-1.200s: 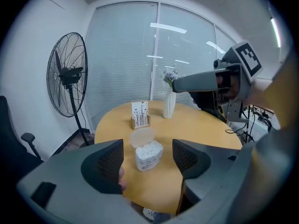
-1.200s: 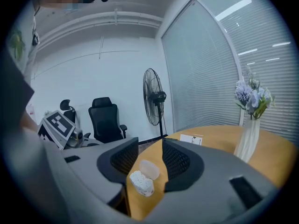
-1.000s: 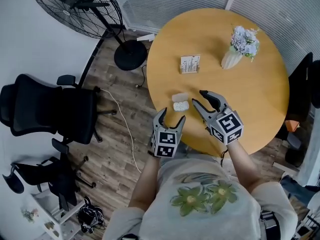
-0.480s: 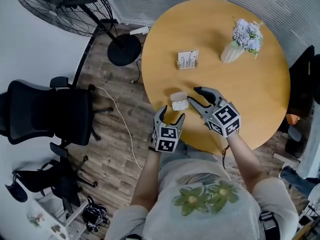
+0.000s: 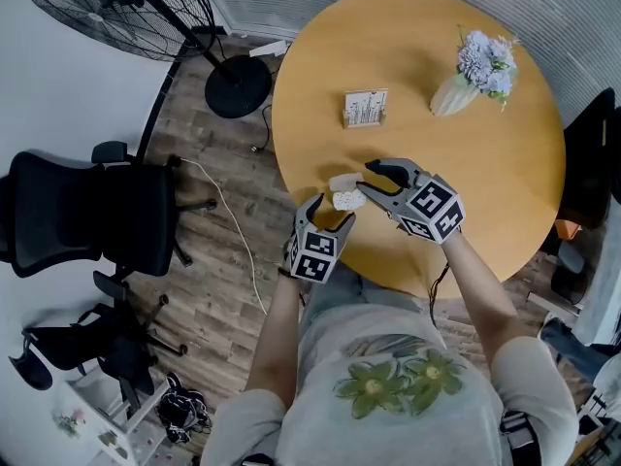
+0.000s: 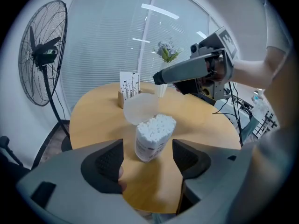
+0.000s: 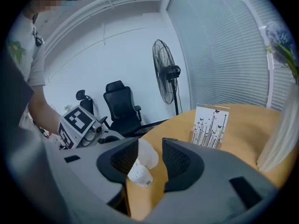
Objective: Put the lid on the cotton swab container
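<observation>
The cotton swab container (image 5: 348, 201), a small clear tub packed with white swabs, stands uncovered near the round table's front-left edge (image 5: 291, 178). Its translucent lid (image 5: 343, 182) lies just behind it. In the left gripper view the container (image 6: 154, 135) stands a short way ahead of my open left gripper (image 6: 147, 160), with the lid (image 6: 139, 108) behind. My left gripper (image 5: 330, 214) is close in front of the container. From the right, my right gripper (image 5: 369, 179) points at the lid, open and empty. In the right gripper view, lid (image 7: 148, 155) and container (image 7: 139, 174) show between the jaws, untouched.
A card holder (image 5: 366, 108) stands mid-table and a vase of pale flowers (image 5: 477, 74) at the far right. On the floor to the left are a standing fan (image 5: 126, 6), a black office chair (image 5: 87, 212) and a cable (image 5: 233, 231).
My right gripper has swung left and closer to the lid. My left gripper has edged up toward the container. Neither has touched anything.
</observation>
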The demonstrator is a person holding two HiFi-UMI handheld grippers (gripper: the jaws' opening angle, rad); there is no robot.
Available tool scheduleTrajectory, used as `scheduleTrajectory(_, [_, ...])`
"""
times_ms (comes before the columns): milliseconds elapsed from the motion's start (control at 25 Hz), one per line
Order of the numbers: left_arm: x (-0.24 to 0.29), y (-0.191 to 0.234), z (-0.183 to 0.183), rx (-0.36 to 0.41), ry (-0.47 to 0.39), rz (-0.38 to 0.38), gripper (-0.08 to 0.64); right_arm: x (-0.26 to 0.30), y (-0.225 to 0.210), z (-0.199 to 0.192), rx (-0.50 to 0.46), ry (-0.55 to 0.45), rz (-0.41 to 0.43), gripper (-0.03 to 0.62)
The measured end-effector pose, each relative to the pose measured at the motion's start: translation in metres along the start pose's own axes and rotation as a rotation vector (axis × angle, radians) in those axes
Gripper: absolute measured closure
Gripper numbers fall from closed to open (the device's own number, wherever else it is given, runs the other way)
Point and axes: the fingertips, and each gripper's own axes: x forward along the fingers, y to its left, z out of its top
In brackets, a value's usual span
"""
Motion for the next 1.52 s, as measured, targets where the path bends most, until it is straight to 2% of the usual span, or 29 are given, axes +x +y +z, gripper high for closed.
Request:
scheduleTrajectory(120, [0.004,0.001,0.0,0.033,0.018,-0.035,0.222,0.006,-0.003,-0.005,-0.023,0.04,0.053,0.414])
scheduleTrajectory(160, [0.005,0.001,-0.001,0.044,0.032,-0.045,0.222,0.007,-0.003,-0.007,-0.025,0.054,0.076,0.363])
scheduleTrajectory(200, [0.006,0.001,-0.002,0.056,0.046,-0.056,0.222,0.009,-0.002,-0.009,-0.025,0.067,0.096,0.357])
scheduleTrajectory(440, [0.012,-0.005,-0.004,0.132,0.079,-0.111,0.227,0.021,-0.001,-0.022,-0.049,0.139,0.177,0.357])
scheduleTrajectory(600, [0.015,-0.006,-0.004,0.148,0.082,-0.12,0.237,0.028,0.001,-0.029,-0.074,0.187,0.215,0.357])
scheduleTrajectory(840, [0.015,-0.008,-0.004,0.171,0.091,-0.137,0.284,0.031,0.003,-0.035,-0.126,0.23,0.228,0.394])
scheduleTrajectory(880, [0.015,-0.008,-0.004,0.176,0.09,-0.135,0.313,0.031,0.003,-0.035,-0.127,0.231,0.229,0.402])
scheduleTrajectory(920, [0.015,-0.008,-0.004,0.179,0.088,-0.132,0.327,0.03,0.004,-0.035,-0.131,0.231,0.229,0.432])
scheduleTrajectory(1240, [0.016,-0.009,-0.006,0.209,0.093,-0.125,0.331,0.028,0.005,-0.035,-0.163,0.228,0.212,0.499])
scheduleTrajectory(1520, [0.015,-0.009,-0.005,0.212,0.09,-0.121,0.331,0.027,0.008,-0.035,-0.194,0.231,0.2,0.499])
